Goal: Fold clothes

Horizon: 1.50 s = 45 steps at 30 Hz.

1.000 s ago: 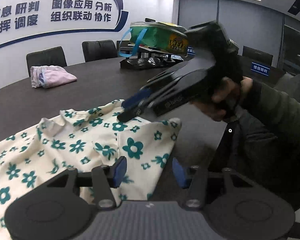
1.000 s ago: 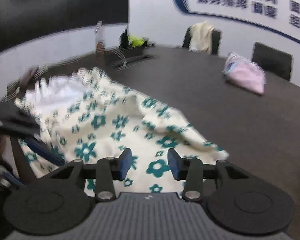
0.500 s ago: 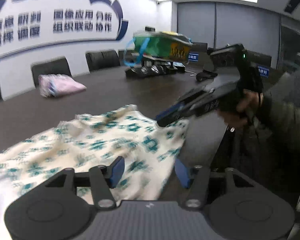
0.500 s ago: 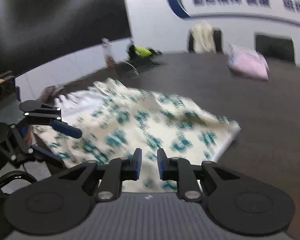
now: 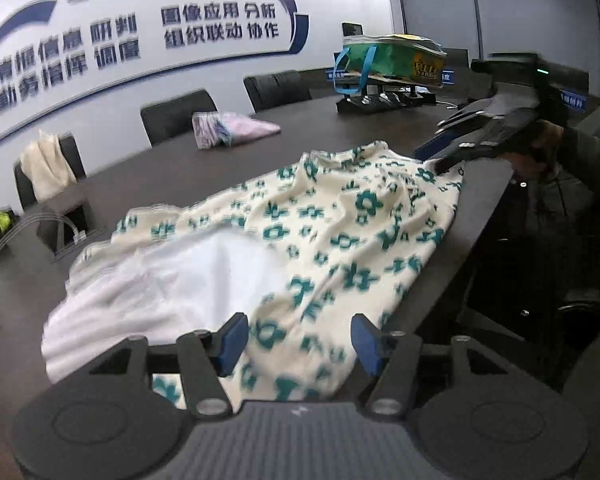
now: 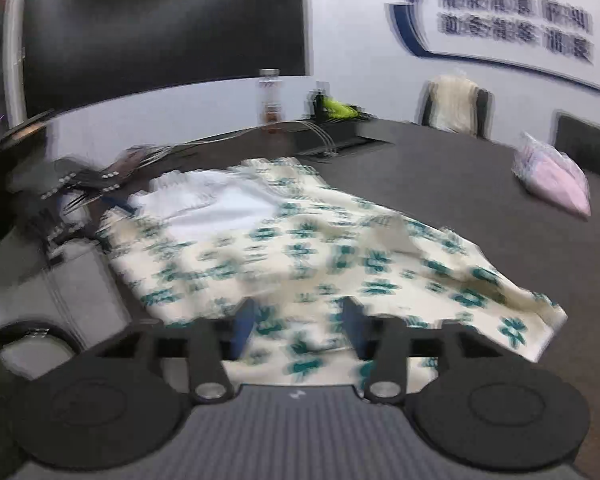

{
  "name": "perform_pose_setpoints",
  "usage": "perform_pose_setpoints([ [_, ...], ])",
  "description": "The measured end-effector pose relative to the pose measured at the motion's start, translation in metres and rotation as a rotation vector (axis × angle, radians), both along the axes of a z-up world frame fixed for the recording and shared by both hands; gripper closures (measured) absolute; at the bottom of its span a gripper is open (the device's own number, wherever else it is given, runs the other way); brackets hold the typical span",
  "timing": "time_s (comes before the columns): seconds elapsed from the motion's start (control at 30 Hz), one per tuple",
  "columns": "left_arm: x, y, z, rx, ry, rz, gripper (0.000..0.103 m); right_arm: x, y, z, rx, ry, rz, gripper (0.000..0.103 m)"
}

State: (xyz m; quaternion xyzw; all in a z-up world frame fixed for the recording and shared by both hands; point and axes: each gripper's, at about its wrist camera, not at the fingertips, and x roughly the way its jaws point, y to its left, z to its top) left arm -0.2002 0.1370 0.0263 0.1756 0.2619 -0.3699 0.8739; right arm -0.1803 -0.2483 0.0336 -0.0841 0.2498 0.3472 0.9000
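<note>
A cream garment with teal flowers [image 5: 340,216] lies spread on the dark table [image 5: 160,184], its white inside [image 5: 204,264] turned up at one end. My left gripper [image 5: 298,342] is open just above the near hem, holding nothing. The right gripper [image 5: 444,148] reaches the far collar corner from the right, held by a hand. In the right wrist view the garment [image 6: 300,248] lies below the open right gripper [image 6: 298,326]. The left gripper [image 6: 100,192] shows blurred at the garment's far left end. Both views are motion-blurred.
A pink folded garment in a clear bag [image 5: 232,130] lies farther back on the table. A green bag [image 5: 392,62] sits on a stand behind it. Chairs line the far side, one draped with a cream cloth [image 5: 48,164]. A bottle [image 6: 270,96] and cables stand by the screen. The person's dark jacket [image 5: 560,220] is at the table edge.
Both grippers have pulled back, so more of the garment shows, including its white inside. The right gripper's fingers narrowed half a second ago and stand wider apart now.
</note>
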Motion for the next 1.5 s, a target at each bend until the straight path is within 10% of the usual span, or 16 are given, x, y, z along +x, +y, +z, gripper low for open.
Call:
perform_pose_setpoints([
  [0.43, 0.004, 0.025, -0.013, 0.023, 0.002, -0.127, 0.044, -0.017, 0.022, -0.021, -0.16, 0.07, -0.002, 0.062],
  [0.87, 0.035, 0.028, -0.001, 0.018, 0.123, -0.2, 0.093, -0.01, 0.018, -0.026, -0.073, 0.113, -0.004, 0.099],
  [1.5, 0.046, 0.016, 0.016, 0.088, 0.129, -0.305, 0.101, -0.001, 0.022, -0.019, -0.067, 0.14, -0.046, 0.1],
])
